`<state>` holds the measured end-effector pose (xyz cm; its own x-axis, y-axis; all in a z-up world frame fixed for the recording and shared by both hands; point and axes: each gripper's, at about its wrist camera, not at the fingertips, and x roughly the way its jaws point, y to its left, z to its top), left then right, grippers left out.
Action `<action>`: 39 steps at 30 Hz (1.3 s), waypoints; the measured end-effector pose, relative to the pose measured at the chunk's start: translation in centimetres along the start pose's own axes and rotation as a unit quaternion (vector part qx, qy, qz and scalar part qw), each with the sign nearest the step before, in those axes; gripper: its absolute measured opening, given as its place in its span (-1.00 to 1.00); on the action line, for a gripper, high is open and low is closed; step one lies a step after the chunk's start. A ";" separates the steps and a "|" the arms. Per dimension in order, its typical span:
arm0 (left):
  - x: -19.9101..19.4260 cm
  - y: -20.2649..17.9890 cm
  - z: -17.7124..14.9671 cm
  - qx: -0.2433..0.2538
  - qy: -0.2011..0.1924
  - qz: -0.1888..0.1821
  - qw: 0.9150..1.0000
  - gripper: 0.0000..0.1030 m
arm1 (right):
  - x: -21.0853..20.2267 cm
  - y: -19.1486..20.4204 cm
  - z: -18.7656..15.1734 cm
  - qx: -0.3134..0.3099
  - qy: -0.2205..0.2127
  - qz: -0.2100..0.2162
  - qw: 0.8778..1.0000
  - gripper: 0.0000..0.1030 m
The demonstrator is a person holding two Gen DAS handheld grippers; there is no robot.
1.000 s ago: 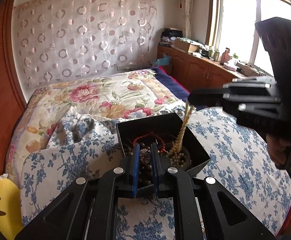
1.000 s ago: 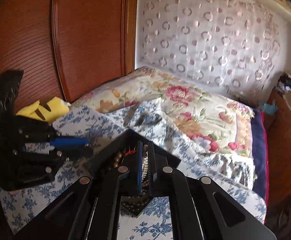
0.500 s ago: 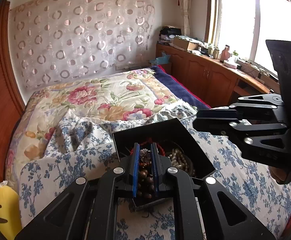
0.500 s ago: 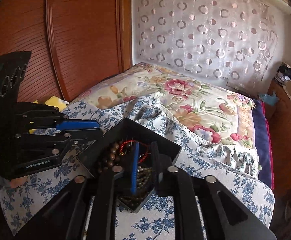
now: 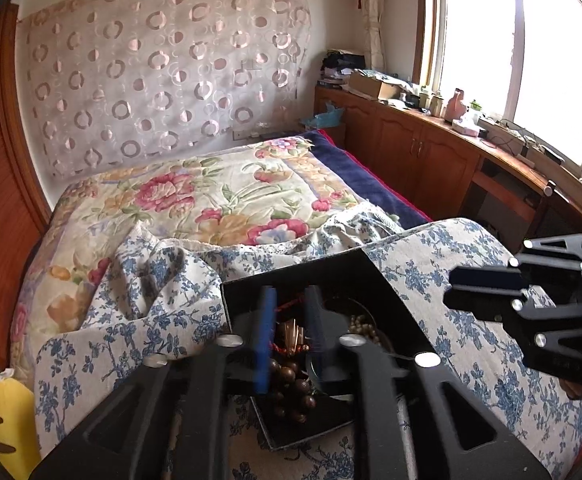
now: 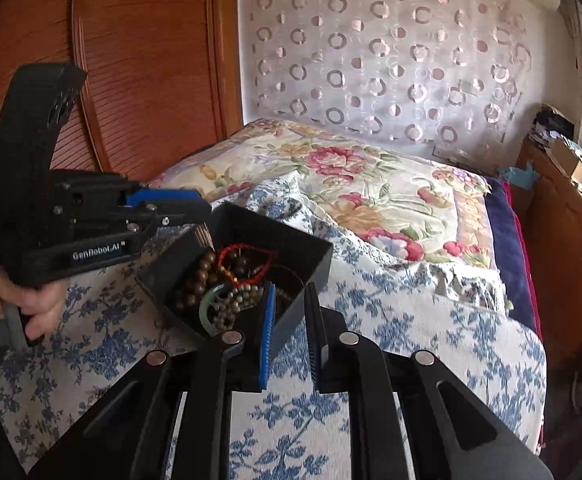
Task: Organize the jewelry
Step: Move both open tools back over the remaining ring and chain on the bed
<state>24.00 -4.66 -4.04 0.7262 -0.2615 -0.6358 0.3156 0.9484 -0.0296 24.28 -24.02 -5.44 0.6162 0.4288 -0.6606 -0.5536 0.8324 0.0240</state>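
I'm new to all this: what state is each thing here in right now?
Black box: open, lidless, resting on the flowered cloth.
Red cord bracelet: lying inside the box.
Brown beads: heaped in the box.
Green bangle: in the box, partly buried.
Left tongs: just opened, gripping nothing, above the jewelry.
Right tongs: just opened slightly, gripping nothing.

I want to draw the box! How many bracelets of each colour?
Big brown beads: 1
Small dull beads: 1
Red cord: 1
Green bangle: 1
Total: 4 showing in the black box; more may hide.
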 end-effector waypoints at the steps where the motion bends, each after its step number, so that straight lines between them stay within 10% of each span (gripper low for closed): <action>1: 0.0 0.0 0.0 -0.001 -0.002 0.000 1.000 -0.30 | -0.1 -0.1 -0.2 0.002 0.000 0.001 1.000 -0.68; 17: -4.1 0.3 -6.0 -0.008 0.006 -0.001 1.000 0.26 | -1.1 4.6 -6.5 0.017 0.031 0.048 0.998 -0.46; 39: -5.3 0.1 -14.1 -0.025 0.081 -0.005 0.996 0.32 | 0.2 10.9 -10.2 -0.048 0.093 0.068 0.992 -0.29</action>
<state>11.63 -0.64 -11.52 0.6132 -0.2422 -0.7519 0.2880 0.9549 -0.0728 12.65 -18.43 -12.94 0.4221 0.4554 -0.7839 -0.6814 0.7297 0.0570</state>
